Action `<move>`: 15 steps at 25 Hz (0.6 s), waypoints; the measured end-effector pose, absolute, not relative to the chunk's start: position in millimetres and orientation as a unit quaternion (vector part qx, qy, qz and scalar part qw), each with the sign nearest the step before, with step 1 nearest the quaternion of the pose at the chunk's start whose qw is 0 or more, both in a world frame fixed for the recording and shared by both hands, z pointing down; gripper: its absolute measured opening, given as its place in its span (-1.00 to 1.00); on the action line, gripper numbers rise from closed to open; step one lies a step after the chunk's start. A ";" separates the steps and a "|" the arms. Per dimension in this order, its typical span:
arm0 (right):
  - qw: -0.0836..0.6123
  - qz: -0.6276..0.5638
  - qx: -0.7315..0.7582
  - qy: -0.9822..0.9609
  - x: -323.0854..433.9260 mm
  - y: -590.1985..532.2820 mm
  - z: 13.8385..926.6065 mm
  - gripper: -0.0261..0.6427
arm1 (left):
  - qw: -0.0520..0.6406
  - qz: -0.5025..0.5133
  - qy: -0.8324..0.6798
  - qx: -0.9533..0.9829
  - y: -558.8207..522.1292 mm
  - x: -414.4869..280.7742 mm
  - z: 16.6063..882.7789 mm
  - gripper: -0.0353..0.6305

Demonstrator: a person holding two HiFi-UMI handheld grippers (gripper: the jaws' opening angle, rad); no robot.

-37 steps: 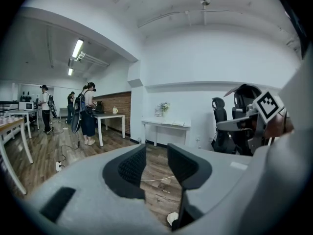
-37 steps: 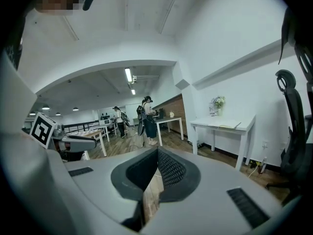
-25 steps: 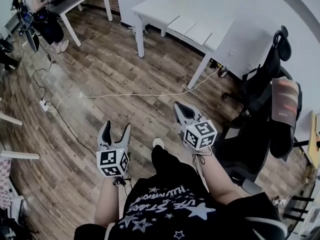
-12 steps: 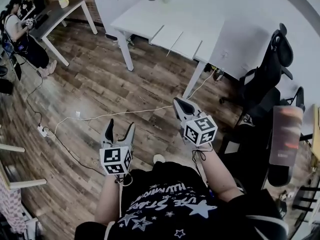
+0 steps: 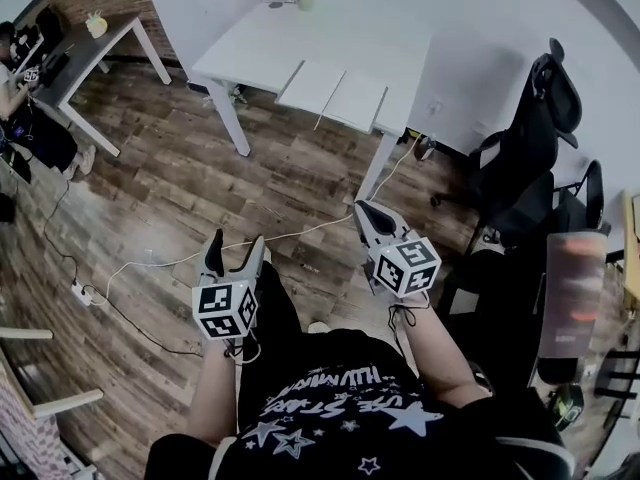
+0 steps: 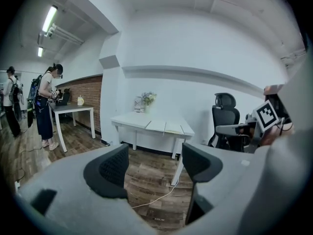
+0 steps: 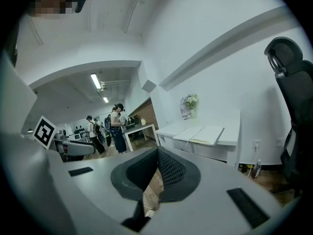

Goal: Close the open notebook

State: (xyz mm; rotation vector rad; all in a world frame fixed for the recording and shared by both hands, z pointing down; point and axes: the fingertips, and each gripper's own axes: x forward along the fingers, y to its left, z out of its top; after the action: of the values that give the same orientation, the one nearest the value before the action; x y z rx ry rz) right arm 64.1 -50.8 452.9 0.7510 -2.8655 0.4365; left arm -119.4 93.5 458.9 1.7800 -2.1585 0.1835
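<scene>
Head view, outward from the hands: left gripper (image 5: 234, 250) with jaws apart on nothing, right gripper (image 5: 366, 213) with jaws pressed together and empty, both held at waist height above the wood floor (image 5: 180, 168). Beyond them, open notebook (image 5: 333, 95) lying flat near the front edge of the white table (image 5: 250, 38), drawn nearer and more central than a second ago. Reads as walking up only: well apart from the pages, closing not yet begun.
</scene>
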 end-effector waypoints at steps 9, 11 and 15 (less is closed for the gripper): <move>0.066 0.157 0.332 -0.928 60.2 -125.9 455.9 -0.91 | 0.181 0.062 -0.712 0.675 -13.1 -161.5 465.2 0.13; 0.068 0.161 0.346 -0.922 53.1 -145.0 458.5 -0.91 | 0.186 0.052 -0.700 0.688 -41.6 -173.9 463.9 0.13; 0.074 0.170 0.375 -0.908 36.6 -183.5 465.4 -0.91 | 0.221 0.027 -0.675 0.704 -94.9 -200.1 470.4 0.13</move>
State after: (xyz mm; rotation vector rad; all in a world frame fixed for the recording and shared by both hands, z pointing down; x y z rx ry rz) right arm 36.6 -183.5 465.4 1.1270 -2.7261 0.5092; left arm -200.1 -94.9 470.4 1.9442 -1.8648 0.0749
